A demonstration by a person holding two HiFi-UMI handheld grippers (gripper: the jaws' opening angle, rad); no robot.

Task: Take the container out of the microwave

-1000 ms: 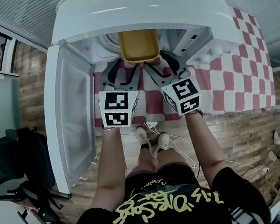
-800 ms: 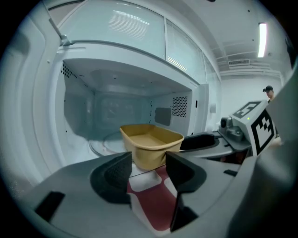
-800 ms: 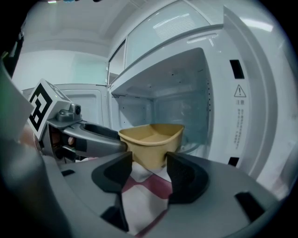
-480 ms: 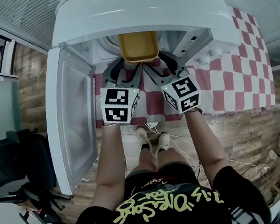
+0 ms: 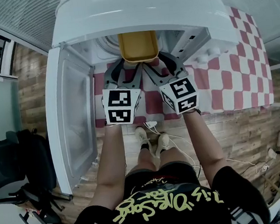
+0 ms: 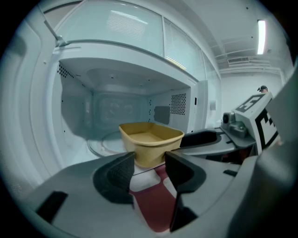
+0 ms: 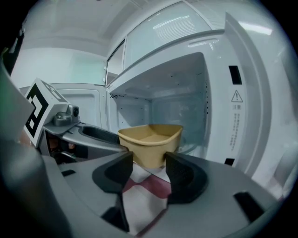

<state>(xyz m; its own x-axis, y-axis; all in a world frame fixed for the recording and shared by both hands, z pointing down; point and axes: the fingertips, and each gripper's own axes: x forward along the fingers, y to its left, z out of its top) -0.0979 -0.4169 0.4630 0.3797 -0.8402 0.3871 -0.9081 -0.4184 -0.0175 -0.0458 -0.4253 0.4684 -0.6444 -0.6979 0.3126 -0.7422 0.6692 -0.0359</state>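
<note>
The left claw [image 6: 150, 162] and the right claw [image 7: 149, 162] are both gaping wide apart. The yellow tub [image 5: 138, 44] is sitting inside the open microwave [image 5: 134, 10], just ahead of both claws' tips.

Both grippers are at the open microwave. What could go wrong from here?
1. The left gripper and right gripper are both open, with the container just beyond their jaws; closing now could catch only a corner or miss.
2. The grippers sit close side by side and might bump while squeezing the container.
</note>
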